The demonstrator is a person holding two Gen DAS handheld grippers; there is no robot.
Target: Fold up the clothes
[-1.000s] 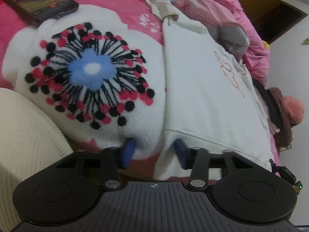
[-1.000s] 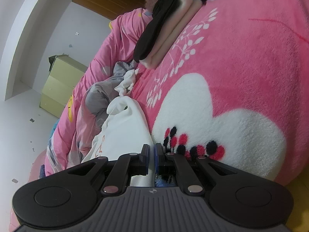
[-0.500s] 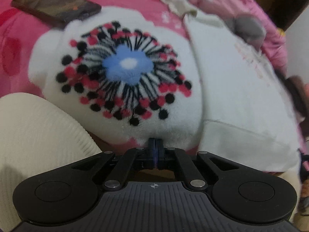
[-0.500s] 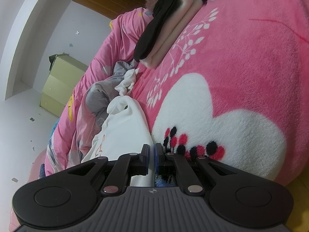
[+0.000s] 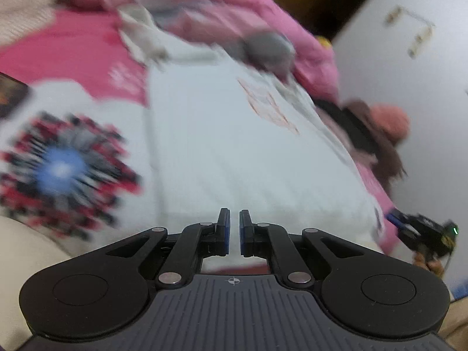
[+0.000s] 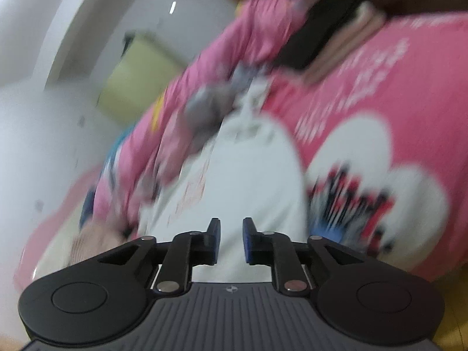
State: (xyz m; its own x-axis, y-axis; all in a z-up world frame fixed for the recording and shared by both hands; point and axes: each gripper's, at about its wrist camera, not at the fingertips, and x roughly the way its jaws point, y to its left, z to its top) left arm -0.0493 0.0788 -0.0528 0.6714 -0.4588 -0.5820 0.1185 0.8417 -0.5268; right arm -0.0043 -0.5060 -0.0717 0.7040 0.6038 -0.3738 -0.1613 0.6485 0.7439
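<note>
White top (image 5: 234, 152) lies flat on the pink bed (image 5: 67, 55), hem toward both tongs for a fold; left tongs (image 5: 234, 228) nearly shut w/ nothing between, right tongs (image 6: 231, 237) have just been opening, part-open & empty over the hem.

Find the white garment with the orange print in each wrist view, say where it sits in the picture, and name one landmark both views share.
Left wrist view: the white garment fills the centre, running from the jaws up toward the top, orange print to the upper right.
Right wrist view: the white garment lies in the lower centre, just beyond the jaws, orange print on its left.
Shared landmark: the blue-centred flower pattern on the pink blanket, left of the garment in the left view, right of it in the right view.
</note>
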